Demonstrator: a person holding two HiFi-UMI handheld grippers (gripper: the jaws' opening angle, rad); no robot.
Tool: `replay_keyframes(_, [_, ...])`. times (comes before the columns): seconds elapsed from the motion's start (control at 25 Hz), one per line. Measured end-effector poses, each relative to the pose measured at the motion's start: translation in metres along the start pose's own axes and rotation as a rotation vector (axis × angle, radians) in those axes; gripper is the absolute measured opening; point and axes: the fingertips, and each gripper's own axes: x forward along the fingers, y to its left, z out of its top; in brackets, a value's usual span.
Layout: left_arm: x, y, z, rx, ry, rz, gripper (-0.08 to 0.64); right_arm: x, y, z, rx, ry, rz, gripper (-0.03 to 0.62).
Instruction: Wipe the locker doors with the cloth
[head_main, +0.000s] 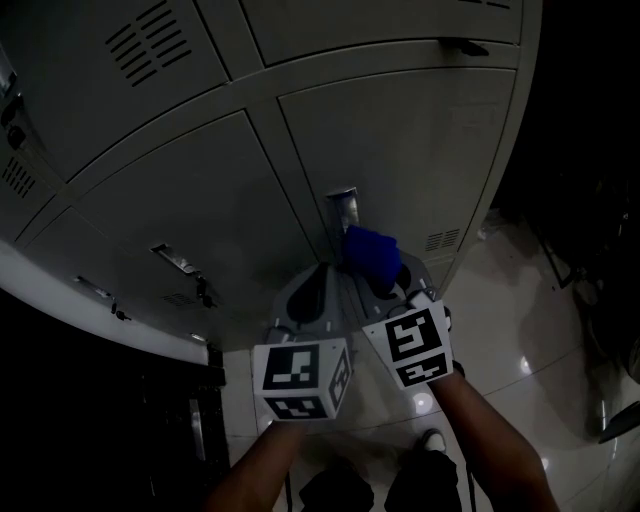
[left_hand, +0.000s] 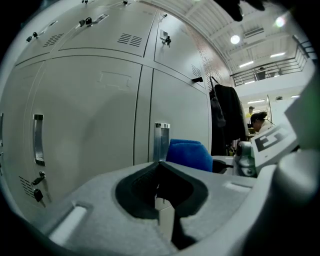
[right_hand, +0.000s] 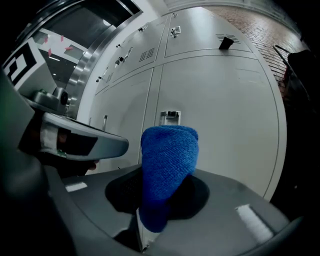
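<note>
Blue cloth (head_main: 372, 252) held near a grey locker door (head_main: 420, 150).
Head view: the right gripper (head_main: 385, 285) carries the cloth just below the door's metal handle (head_main: 342, 205), with the left gripper (head_main: 310, 295) beside it. Left gripper view: jaws together, nothing between them. Right gripper view: jaws clamped on the cloth's lower end.

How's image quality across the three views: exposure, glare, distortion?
Head view: underexposed, black corners, locker doors bowed by the lens, small glare spots on the floor. Left gripper view: brighter, ceiling lights blown out, heavy barrel distortion. Right gripper view: cloth sharp and well lit, edges vignetted.
</note>
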Motion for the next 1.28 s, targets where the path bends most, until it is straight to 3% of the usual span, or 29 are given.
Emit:
replay_keyframes(0.88, [0.042, -0.06, -0.013, 0.018, 0.023, -0.013, -0.005, -0.069, -0.181, -0.056, -0.007, 0.079, -0.248, 0.084])
replay_keyframes(1.08, [0.037, -0.05, -0.013, 0.015, 0.026, 0.015, -0.005, -0.069, -0.171, -0.05, -0.009, 0.068, -0.224, 0.084])
replay_keyframes(1.28, [0.024, -0.03, -0.015, 0.005, 0.018, 0.064, -0.005, -0.062, -0.107, -0.034, -0.011, 0.001, -0.116, 0.084])
